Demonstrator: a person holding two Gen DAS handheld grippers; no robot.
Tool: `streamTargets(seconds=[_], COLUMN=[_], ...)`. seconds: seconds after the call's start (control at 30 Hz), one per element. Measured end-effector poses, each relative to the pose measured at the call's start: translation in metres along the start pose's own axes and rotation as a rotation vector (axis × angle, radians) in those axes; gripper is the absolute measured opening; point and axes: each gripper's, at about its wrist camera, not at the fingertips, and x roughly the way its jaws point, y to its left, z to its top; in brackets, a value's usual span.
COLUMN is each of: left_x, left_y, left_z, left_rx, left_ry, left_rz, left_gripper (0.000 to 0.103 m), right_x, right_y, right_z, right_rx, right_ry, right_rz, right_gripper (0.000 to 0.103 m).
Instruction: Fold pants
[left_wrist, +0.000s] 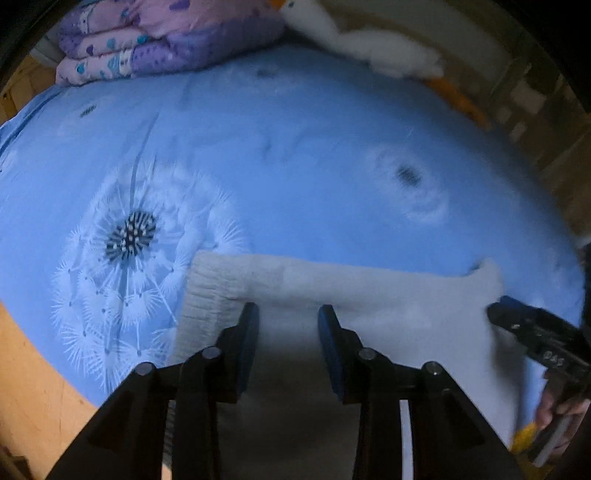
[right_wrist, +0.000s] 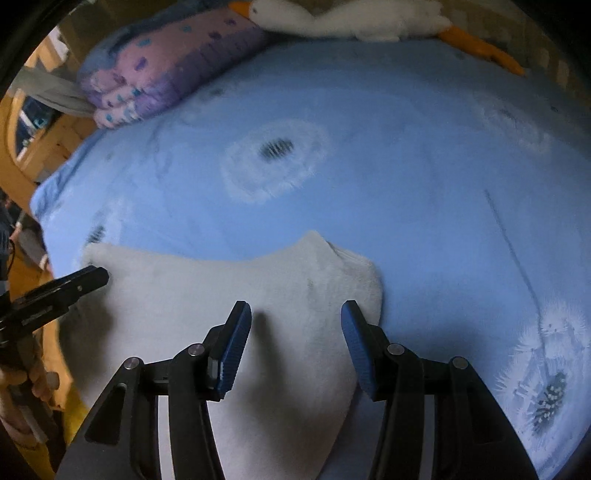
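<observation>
The pale grey-white fleece pants (left_wrist: 369, 295) lie on the blue bed sheet (left_wrist: 295, 166), ribbed waistband (left_wrist: 207, 288) to the left. My left gripper (left_wrist: 288, 314) is open just above the pants near the waistband, empty. In the right wrist view the pants (right_wrist: 221, 295) spread under my right gripper (right_wrist: 295, 314), which is open and empty above the cloth near its rounded right corner. The right gripper also shows at the right edge of the left wrist view (left_wrist: 498, 310), and the left gripper at the left edge of the right wrist view (right_wrist: 99, 275).
A folded purple quilt (left_wrist: 155, 40) and a white goose plush (left_wrist: 369, 44) lie at the far end of the bed. The sheet has dandelion prints (left_wrist: 129, 236). A wooden bed frame (left_wrist: 33, 387) runs along the near left edge.
</observation>
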Motion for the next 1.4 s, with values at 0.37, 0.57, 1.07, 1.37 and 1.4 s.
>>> streamTargets(seconds=[0.37, 0.57, 1.07, 1.37, 1.4], left_x=[-0.001, -0.029, -0.044, -0.04, -0.039], left_y=[-0.002, -0.002, -0.002, -0.004, -0.005], left_z=[-0.005, -0.02, -0.059, -0.062, -0.062], left_rx=[0.043, 0.017, -0.041, -0.03, -0.033], left_ry=[-0.033, -0.013, 0.033, 0.031, 0.03], left_rz=[0.017, 0.017, -0.016, -0.012, -0.012], left_gripper=[0.031, 0.033, 0.037, 0.041, 0.041], right_x=[0.011, -0.018, -0.052, -0.031, -0.03], right_y=[-0.008, -0.021, -0.028, -0.019, -0.02], right_z=[-0.005, -0.013, -0.069, -0.081, -0.081], right_rx=[-0.031, 0.066, 0.157, 0.138, 0.14], right_ry=[-0.072, -0.051, 0.029, 0.07, 0.069], right_rz=[0.024, 0.071, 0.124, 0.113, 0.121], right_gripper=[0.053, 0.053, 0.053, 0.058, 0.059])
